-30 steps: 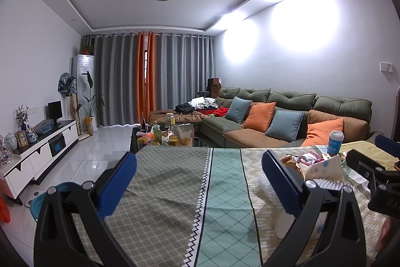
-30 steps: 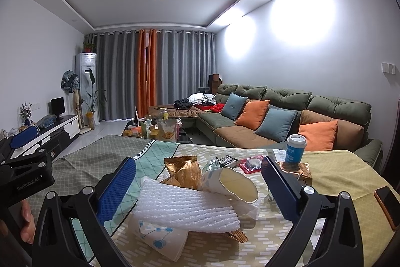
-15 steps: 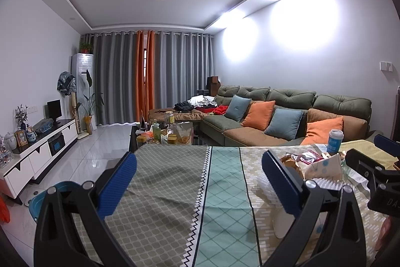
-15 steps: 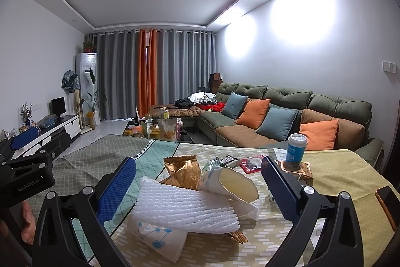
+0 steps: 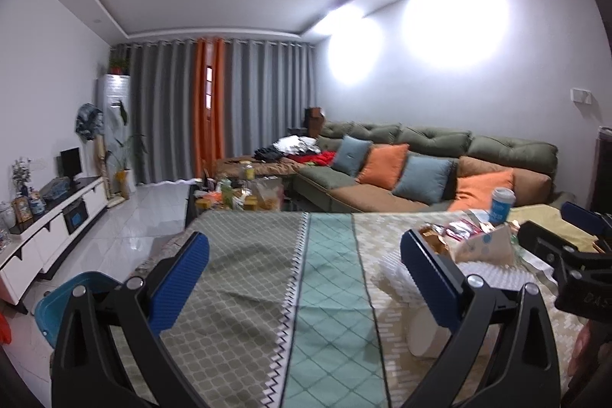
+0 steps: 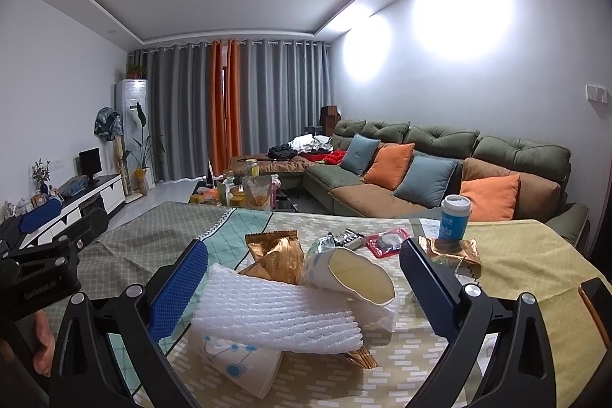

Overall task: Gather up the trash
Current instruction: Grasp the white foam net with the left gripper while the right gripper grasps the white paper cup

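Note:
A pile of trash lies on the cloth-covered table. It holds a white foam net, a paper cup tipped on its side, a second paper cup under the net, and a gold wrapper. My right gripper hovers open just in front of the pile, one finger on each side of it. My left gripper is open over bare cloth, left of the pile. From the left wrist view the foam net and the right gripper show at the right.
A lidded blue cup stands on another gold wrapper, with a red packet beside it. A phone lies at the table's right edge. A blue bin sits on the floor to the left. A sofa stands behind.
Almost nothing: the left wrist view has turned very slightly to the right. Both grippers stay open and the trash has not moved.

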`<state>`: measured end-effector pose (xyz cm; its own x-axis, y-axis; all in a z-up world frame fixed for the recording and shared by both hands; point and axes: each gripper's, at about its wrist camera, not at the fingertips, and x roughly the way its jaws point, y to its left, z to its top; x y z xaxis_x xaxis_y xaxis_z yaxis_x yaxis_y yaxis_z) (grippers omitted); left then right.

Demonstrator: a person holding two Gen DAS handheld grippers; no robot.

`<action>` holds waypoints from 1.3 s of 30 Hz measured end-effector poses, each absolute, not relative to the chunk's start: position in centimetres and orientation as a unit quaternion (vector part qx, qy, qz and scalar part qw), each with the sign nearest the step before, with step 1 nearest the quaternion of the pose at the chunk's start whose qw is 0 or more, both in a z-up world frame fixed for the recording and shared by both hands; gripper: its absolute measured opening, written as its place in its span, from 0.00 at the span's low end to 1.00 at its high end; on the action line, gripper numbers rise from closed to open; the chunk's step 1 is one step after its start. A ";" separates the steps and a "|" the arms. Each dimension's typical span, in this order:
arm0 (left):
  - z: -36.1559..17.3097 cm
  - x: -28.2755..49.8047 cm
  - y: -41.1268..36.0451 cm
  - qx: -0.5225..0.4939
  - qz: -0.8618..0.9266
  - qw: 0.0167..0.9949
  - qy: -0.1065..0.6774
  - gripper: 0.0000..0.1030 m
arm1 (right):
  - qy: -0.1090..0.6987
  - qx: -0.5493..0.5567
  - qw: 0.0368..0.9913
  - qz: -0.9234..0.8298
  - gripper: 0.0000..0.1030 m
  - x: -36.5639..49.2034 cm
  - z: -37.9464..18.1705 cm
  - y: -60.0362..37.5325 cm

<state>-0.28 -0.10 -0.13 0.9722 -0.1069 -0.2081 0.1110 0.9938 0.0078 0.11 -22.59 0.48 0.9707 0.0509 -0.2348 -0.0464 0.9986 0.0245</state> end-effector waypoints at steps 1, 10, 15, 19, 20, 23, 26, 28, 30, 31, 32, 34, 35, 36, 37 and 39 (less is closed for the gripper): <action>-0.3 -0.2 -0.3 0.011 -0.067 0.992 0.110 0.97 | 0.123 0.012 0.992 0.026 0.97 0.1 0.5 -23.0; -2.9 1.8 -3.2 0.000 -0.223 0.954 0.199 0.97 | 0.185 0.040 0.980 0.059 0.81 2.1 -0.2 -24.6; -3.9 3.0 -4.7 -0.012 -0.294 0.924 0.243 0.78 | 0.227 0.055 0.969 0.086 0.51 4.2 -0.8 -25.5; -4.3 3.9 -5.5 -0.027 -0.341 0.897 0.278 0.61 | 0.236 0.056 0.965 0.102 0.39 5.0 -0.9 -26.0; -4.5 4.1 -5.8 -0.028 -0.348 0.893 0.285 0.54 | 0.238 0.057 0.963 0.108 0.34 5.0 -0.9 -26.0; -4.8 4.9 -6.3 -0.039 -0.366 0.877 0.307 0.39 | 0.242 0.066 0.961 0.120 0.21 5.3 -1.1 -26.5; -5.1 5.5 -6.5 -0.053 -0.381 0.866 0.320 0.27 | 0.248 0.067 0.958 0.125 0.11 5.7 -1.1 -26.9; -5.2 6.0 -6.4 -0.068 -0.392 0.856 0.330 0.17 | 0.247 0.070 0.958 0.128 0.11 5.8 -1.1 -27.2; -5.3 6.3 -6.4 -0.077 -0.398 0.851 0.334 0.09 | 0.244 0.071 0.959 0.127 0.09 5.8 -1.0 -27.4; -5.1 6.3 -6.3 -0.078 -0.396 0.853 0.332 0.09 | 0.242 0.071 0.960 0.126 0.08 5.9 -0.8 -27.6; -5.0 6.3 -6.3 -0.077 -0.395 0.854 0.329 0.09 | 0.239 0.072 0.960 0.126 0.07 5.8 -0.7 -27.7; -4.4 5.9 -6.0 -0.079 -0.397 0.857 0.320 0.08 | 0.231 0.073 0.962 0.127 0.06 5.7 -0.3 -27.9; -4.0 5.7 -5.9 -0.080 -0.397 0.859 0.315 0.08 | 0.226 0.075 0.963 0.130 0.05 5.5 0.0 -28.0; -3.5 5.3 -5.6 -0.081 -0.399 0.861 0.304 0.07 | 0.222 0.079 0.963 0.133 0.04 5.4 0.4 -28.0; -3.1 5.0 -5.4 -0.082 -0.401 0.862 0.299 0.07 | 0.217 0.080 0.964 0.134 0.04 5.2 0.6 -28.0; -2.1 4.4 -4.8 -0.084 -0.403 0.866 0.284 0.07 | 0.206 0.078 0.966 0.138 0.04 4.9 1.4 -27.9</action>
